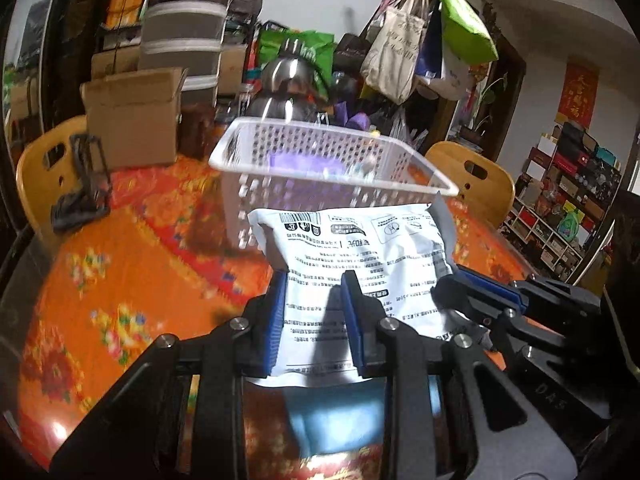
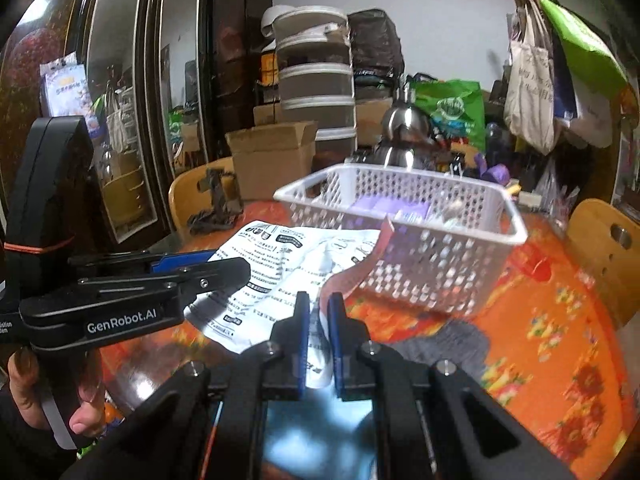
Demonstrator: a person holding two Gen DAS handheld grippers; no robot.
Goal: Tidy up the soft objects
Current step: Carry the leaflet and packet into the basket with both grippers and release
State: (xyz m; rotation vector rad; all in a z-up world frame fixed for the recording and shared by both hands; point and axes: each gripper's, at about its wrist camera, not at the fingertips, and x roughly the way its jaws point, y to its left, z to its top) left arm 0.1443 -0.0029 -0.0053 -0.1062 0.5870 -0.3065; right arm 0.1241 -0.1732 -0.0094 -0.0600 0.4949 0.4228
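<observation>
- Room: cluttered; dark mirrored cabinet (image 2: 132, 92) at left, stacked striped storage cases (image 2: 316, 76) against the far wall, coat rack hung with tote bags (image 1: 400, 52), shelves of boxes (image 1: 560, 200) at far right.
- Table (image 1: 132, 264): covered in an orange floral cloth; two wooden chairs (image 1: 44, 176) stand at its far side.
- Cardboard box (image 1: 132, 116): open flaps, at the far left of the table; contents not visible.
- Basket (image 1: 320, 168): white, perforated, upright on the table beyond the grippers; a purple item (image 2: 396, 208) lies inside, otherwise contents unclear.
- Kettle (image 1: 284, 80): steel, behind the basket.
- Packet (image 1: 360, 248): white, soft, printed with black text; held above the cloth just in front of the basket, not in it.
- Left gripper (image 1: 316, 320): jaws narrow, clamped on the packet's near edge.
- Right gripper (image 2: 319, 320): jaws nearly together, pinching the packet's other side, beside a reddish flap (image 2: 360, 268).
- Hand (image 2: 52, 396): grasps the left gripper's handle.
</observation>
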